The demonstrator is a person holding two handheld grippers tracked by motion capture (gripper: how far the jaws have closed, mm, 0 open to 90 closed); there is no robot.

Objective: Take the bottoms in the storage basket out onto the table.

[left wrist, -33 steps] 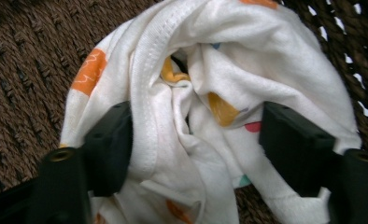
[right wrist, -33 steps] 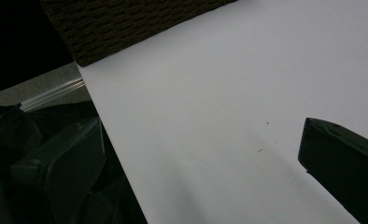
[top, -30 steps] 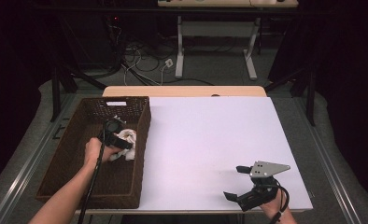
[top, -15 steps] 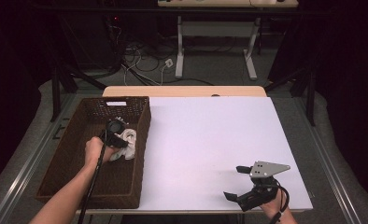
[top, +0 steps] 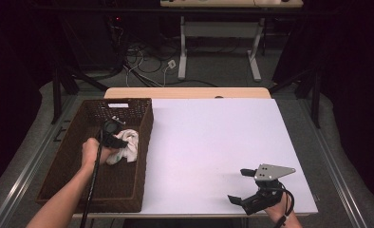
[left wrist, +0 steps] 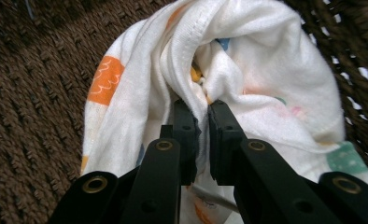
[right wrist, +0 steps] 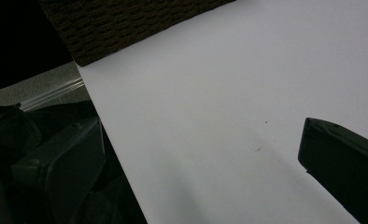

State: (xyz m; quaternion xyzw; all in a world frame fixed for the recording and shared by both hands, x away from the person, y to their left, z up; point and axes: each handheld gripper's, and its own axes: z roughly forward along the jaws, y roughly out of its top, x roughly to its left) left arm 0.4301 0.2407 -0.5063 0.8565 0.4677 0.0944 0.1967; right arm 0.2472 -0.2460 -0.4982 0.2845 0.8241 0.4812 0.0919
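Observation:
A white cloth with orange and green prints lies bunched in a brown wicker basket at the table's left. My left gripper reaches into the basket and is shut on a fold of the cloth. In the left gripper view the two black jaws of my left gripper pinch the white cloth above the woven basket floor. My right gripper rests near the table's front right edge, open, with nothing between its jaws. In the right gripper view, bare white table lies between the jaws of my right gripper.
The white table top stretches from the basket to the right edge. A white label sits on the basket's far rim. The basket's corner shows far off in the right gripper view. Cables and desk legs lie on the floor beyond.
The left hand has shifted only slightly at the cloth in the basket. The right gripper has not moved.

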